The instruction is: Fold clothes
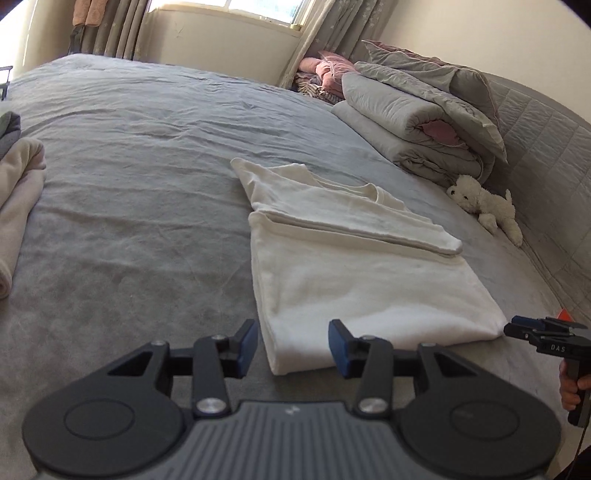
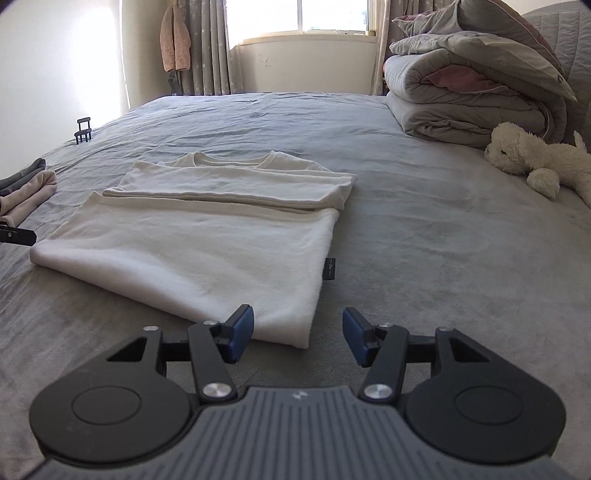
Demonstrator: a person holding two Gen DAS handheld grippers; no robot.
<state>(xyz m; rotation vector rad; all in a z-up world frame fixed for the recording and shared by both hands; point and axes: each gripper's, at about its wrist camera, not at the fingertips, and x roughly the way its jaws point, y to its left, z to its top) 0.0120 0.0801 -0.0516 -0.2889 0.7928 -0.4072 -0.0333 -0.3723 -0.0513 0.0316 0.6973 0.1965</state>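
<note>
Both grippers point(image 1: 291, 347) point(image 2: 298, 341) open, just before folded shirt point(image 2: 192, 251).

Home bedroom, grey-sheeted bed point(image 2: 406, 221), folded duvets point(image 2: 461, 103), curtained window point(image 2: 303, 16), plush toy point(image 2: 535, 162)

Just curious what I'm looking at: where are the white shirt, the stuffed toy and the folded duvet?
white shirt point(image 2: 192, 254): right wrist view, folded body.
stuffed toy point(image 2: 517, 151): right wrist view, head.
folded duvet point(image 1: 399, 107): left wrist view, rolled end.
</note>
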